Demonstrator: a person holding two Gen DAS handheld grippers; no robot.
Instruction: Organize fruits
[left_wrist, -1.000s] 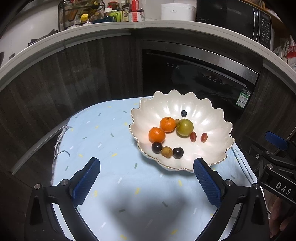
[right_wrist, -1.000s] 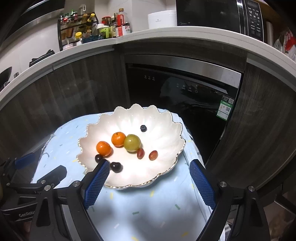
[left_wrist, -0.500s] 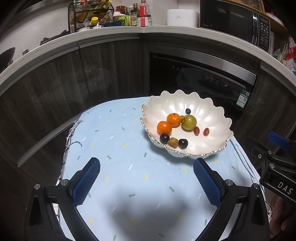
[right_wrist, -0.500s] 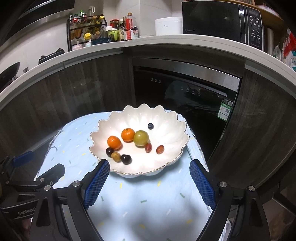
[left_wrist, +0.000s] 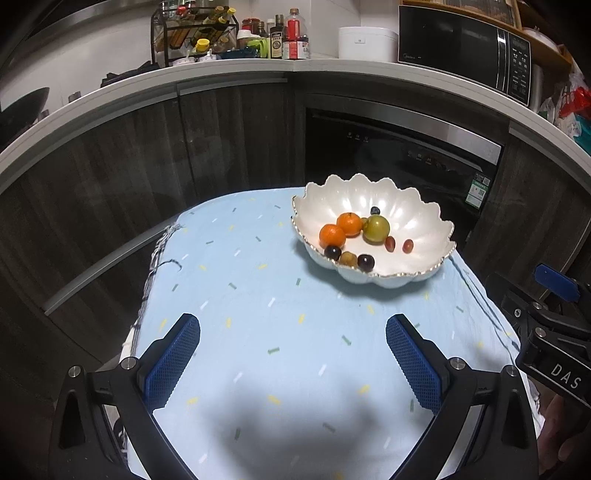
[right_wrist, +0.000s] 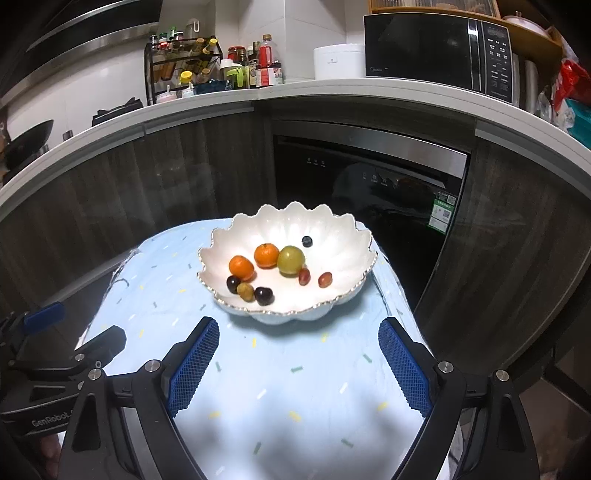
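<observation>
Blue tablecloth (left_wrist: 280, 295), bowl (left_wrist: 406, 206) near far edge, both grippers wide open, empty.

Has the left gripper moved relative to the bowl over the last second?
Yes. The left gripper has backed away from the white bowl, which now sits smaller and farther up the blue cloth; its jaws stand open, empty.

A home kitchen: a microwave (right_wrist: 439, 51) at two o'clock, a spice rack (right_wrist: 183, 66) at eleven, and a built-in dishwasher (right_wrist: 369, 192) under the white counter (right_wrist: 332, 90).
</observation>
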